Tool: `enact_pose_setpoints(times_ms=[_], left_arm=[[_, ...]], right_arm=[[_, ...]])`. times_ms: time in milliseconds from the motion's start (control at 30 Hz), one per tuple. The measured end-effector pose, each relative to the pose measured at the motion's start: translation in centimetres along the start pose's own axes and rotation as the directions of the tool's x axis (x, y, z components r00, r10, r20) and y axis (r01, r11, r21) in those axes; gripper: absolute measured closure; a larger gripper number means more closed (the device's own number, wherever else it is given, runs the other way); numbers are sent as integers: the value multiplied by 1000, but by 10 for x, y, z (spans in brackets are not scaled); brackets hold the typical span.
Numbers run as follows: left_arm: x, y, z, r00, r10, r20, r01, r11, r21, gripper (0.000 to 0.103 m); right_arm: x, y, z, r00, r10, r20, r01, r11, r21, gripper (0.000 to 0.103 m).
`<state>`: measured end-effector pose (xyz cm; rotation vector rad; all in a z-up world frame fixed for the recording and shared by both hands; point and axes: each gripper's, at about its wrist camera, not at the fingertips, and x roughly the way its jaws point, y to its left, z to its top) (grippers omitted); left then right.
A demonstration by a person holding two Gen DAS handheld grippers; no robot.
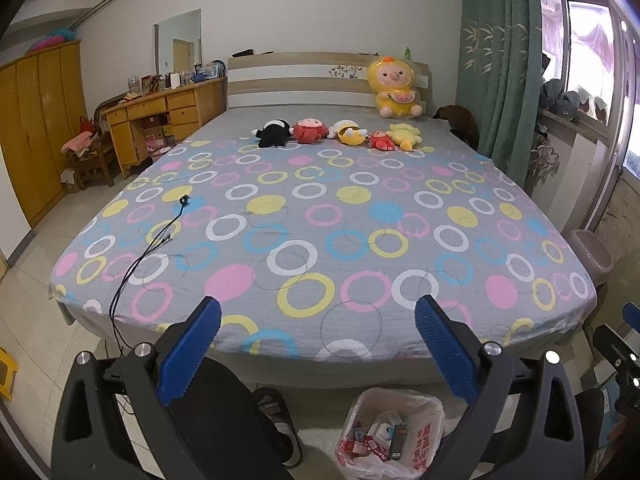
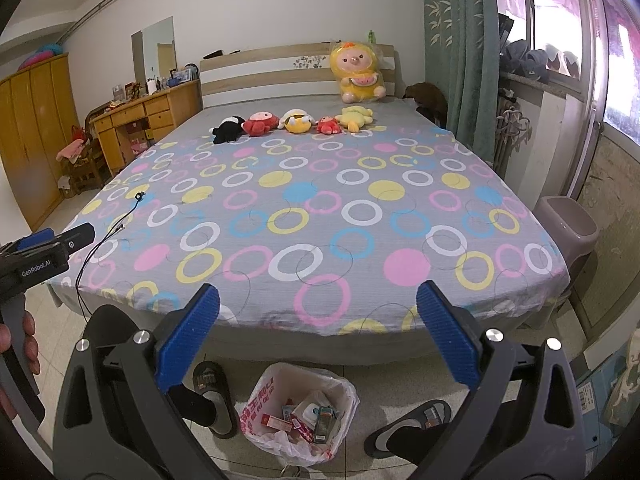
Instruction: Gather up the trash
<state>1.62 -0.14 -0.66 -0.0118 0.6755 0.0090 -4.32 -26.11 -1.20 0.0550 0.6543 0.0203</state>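
Left gripper [image 1: 318, 320] with ribbed blue pads: jaws spread wide, nothing between them. Right gripper [image 2: 318, 310], same build: also spread wide and empty. In the right wrist view we see the left gripper's blue tip at far left, a hand [image 2: 18, 340] wrapped on its handle.

Both hover at the near foot of the bed, above the floor. Directly below and between the jaws sits the small bin lined with a white plastic bag with red print [image 1: 394, 436] [image 2: 300, 412], on the tiled floor just beside the bed's near edge. It holds small cartons and wrappers already. Black slippers [image 2: 212, 392] flank it.

Beyond the grippers, the grey bedsheet with coloured circles [image 1: 320, 208] looks free of loose rubbish; we see only a thin black cable [image 1: 160, 236] at near left, trailing over the left edge, and a row of small plush toys [image 1: 340, 132] at the far end by the headboard. Neither reads as trash to us.

Our judgement: collecting looks largely done, and the step in hand is likely either a last scan or handling the bag. To do it well, we lower one gripper straight down, pinch the bag rim rather than the contents, and keep the other free to steady the bin. Avoid snagging the cable.

A mauve lidded bin [image 2: 566, 226] stands at right, well apart.
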Motion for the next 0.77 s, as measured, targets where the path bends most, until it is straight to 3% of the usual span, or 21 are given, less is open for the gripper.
enact_pose_setpoints(times_ms=[367, 767], left_arm=[[-2, 1, -4, 999, -33, 13, 34, 999, -39, 8], [-2, 2, -2, 1000, 26, 9, -26, 999, -37, 8]], right_arm=[[3, -1, -2, 1000, -1, -11, 1, 1000, -9, 7], [5, -1, -3, 1000, -3, -16, 3, 1000, -11, 7]])
